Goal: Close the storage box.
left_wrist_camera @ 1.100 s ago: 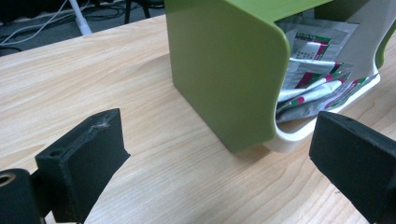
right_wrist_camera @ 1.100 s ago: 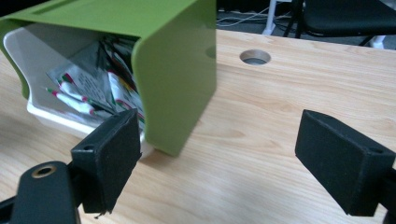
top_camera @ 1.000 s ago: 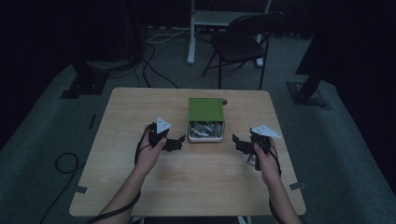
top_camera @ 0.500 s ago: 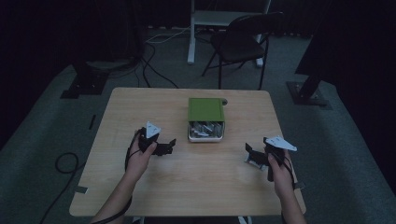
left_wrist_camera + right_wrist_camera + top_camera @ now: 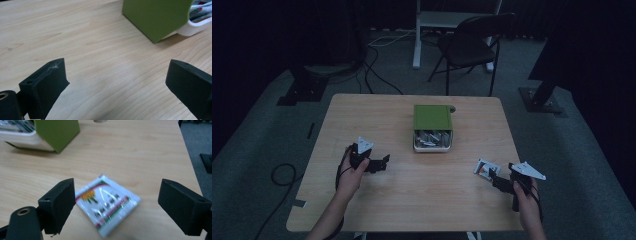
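A green box (image 5: 432, 117) with a white tray of sachets (image 5: 432, 139) pulled out at its near end stands mid-table; it also appears as the green box (image 5: 156, 17) and the green box (image 5: 57, 133) in the gripper views. A small white sachet (image 5: 482, 167) with red and green print lies flat on the wood at the right; the sachet (image 5: 107, 204) rests between and just beyond my right jaws. My right gripper (image 5: 495, 179) (image 5: 116, 206) is open, not touching it. My left gripper (image 5: 384, 161) (image 5: 116, 82) stands open over bare wood, left of the box.
The wooden table (image 5: 377, 120) has rounded corners. Behind it on the grey carpet stand a dark folding chair (image 5: 472, 42) and a white stand (image 5: 427, 25). Cables (image 5: 372, 70) lie on the floor at back left.
My right gripper has drawn back toward the near right corner and the sachet now lies on the table in front of it. My left gripper shifted left and nearer.
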`<action>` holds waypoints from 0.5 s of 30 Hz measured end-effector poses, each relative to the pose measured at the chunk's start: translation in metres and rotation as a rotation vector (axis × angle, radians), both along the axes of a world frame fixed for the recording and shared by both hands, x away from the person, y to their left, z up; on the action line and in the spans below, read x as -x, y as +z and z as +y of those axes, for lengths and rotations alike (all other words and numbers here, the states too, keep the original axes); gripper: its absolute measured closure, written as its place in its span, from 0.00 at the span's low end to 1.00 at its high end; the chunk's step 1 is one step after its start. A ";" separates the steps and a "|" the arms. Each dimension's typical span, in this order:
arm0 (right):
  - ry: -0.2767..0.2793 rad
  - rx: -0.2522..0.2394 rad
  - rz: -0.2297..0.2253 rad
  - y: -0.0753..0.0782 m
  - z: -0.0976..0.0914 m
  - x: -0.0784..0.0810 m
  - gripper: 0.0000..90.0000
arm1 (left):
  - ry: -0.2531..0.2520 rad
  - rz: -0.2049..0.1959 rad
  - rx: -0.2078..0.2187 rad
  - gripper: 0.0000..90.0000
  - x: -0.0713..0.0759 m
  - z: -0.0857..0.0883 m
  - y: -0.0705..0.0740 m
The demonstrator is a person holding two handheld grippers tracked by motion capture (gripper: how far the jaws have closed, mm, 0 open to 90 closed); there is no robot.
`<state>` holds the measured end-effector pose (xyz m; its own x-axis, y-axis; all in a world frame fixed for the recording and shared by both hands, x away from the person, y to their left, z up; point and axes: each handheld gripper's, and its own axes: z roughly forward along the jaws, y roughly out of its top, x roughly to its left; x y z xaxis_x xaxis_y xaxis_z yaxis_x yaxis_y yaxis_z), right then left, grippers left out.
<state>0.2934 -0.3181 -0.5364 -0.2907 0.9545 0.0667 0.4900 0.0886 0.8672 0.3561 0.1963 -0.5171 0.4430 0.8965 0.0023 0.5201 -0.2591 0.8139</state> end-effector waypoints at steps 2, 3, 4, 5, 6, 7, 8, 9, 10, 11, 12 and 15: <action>-0.009 0.003 0.014 -0.002 -0.004 0.004 0.15 | 0.010 -0.003 -0.003 0.05 0.002 0.003 -0.001; -0.012 0.003 0.016 -0.003 -0.006 0.006 0.15 | 0.017 0.005 -0.001 0.05 0.003 0.006 -0.002; -0.019 -0.003 0.016 -0.004 -0.007 0.008 0.15 | 0.022 0.010 -0.002 0.05 0.004 0.007 -0.003; -0.023 -0.003 0.019 -0.005 -0.009 0.009 0.15 | 0.028 0.014 -0.007 0.05 0.005 0.009 -0.005; -0.027 0.000 0.024 -0.006 -0.011 0.011 0.15 | 0.038 0.021 -0.004 0.05 0.007 0.011 -0.006; -0.033 0.002 0.026 -0.008 -0.013 0.012 0.15 | 0.048 0.027 0.003 0.05 0.008 0.013 -0.007; -0.040 0.002 0.030 -0.009 -0.014 0.013 0.15 | 0.052 0.033 0.002 0.05 0.009 0.014 -0.008; -0.043 0.005 0.034 -0.010 -0.016 0.014 0.15 | 0.062 0.032 0.001 0.05 0.011 0.016 -0.009; -0.050 0.009 0.041 -0.011 -0.017 0.015 0.15 | 0.069 0.037 0.000 0.05 0.012 0.017 -0.009; -0.057 0.010 0.047 -0.012 -0.018 0.016 0.16 | 0.073 0.041 -0.001 0.05 0.013 0.019 -0.009; -0.061 0.011 0.051 -0.014 -0.019 0.016 0.15 | 0.082 0.044 -0.006 0.05 0.014 0.022 -0.009; -0.063 0.023 0.077 -0.017 -0.021 0.018 0.15 | 0.121 0.070 -0.002 0.05 0.018 0.032 -0.011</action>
<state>0.2753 -0.3394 -0.5532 -0.2252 0.9722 0.0641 0.5600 0.0753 0.8251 0.3378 0.2283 -0.5281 0.3306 0.9435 -0.0231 0.6031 -0.1924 0.7741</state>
